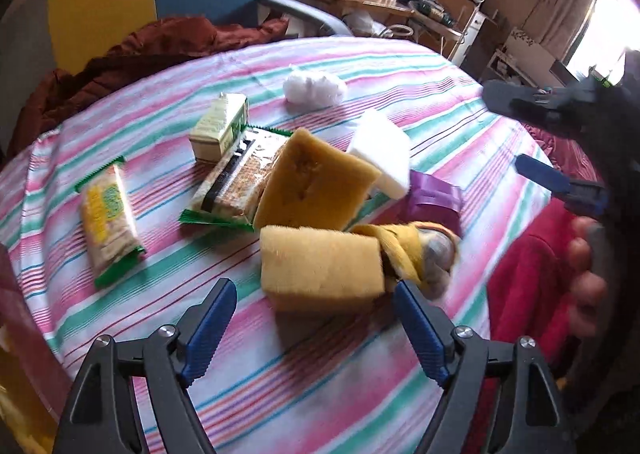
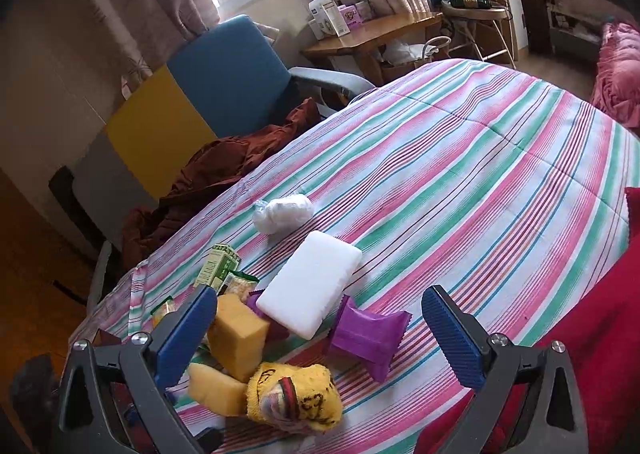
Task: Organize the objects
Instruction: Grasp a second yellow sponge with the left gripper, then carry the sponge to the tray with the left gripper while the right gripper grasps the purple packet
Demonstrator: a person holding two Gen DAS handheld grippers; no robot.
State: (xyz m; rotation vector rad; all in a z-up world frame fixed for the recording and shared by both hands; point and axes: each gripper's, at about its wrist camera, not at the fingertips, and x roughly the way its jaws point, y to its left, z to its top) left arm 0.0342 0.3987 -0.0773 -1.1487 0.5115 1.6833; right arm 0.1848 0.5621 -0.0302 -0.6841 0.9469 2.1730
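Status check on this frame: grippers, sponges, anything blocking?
Left gripper open, nothing held, above the near yellow sponge. Right gripper open, nothing held, over the purple packets. Rolled yellow cloth touches that sponge; second yellow sponge leans behind.

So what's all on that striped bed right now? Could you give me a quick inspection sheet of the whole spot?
Surface: pink, green and white striped bedspread, lightly wrinkled.
Job's things: two yellow foam sponges; white foam block leaning on the pile; purple plastic packets; rolled yellow printed towel; two green-edged biscuit packs; small cream-green carton.
Clutter: crumpled white plastic bag, apart from the pile.
Grippers: left gripper open, nothing between its fingers; right gripper open above the packets.
Cables: nothing seen.
Surroundings: blue armchair, brown quilted jacket, wooden desk, window.
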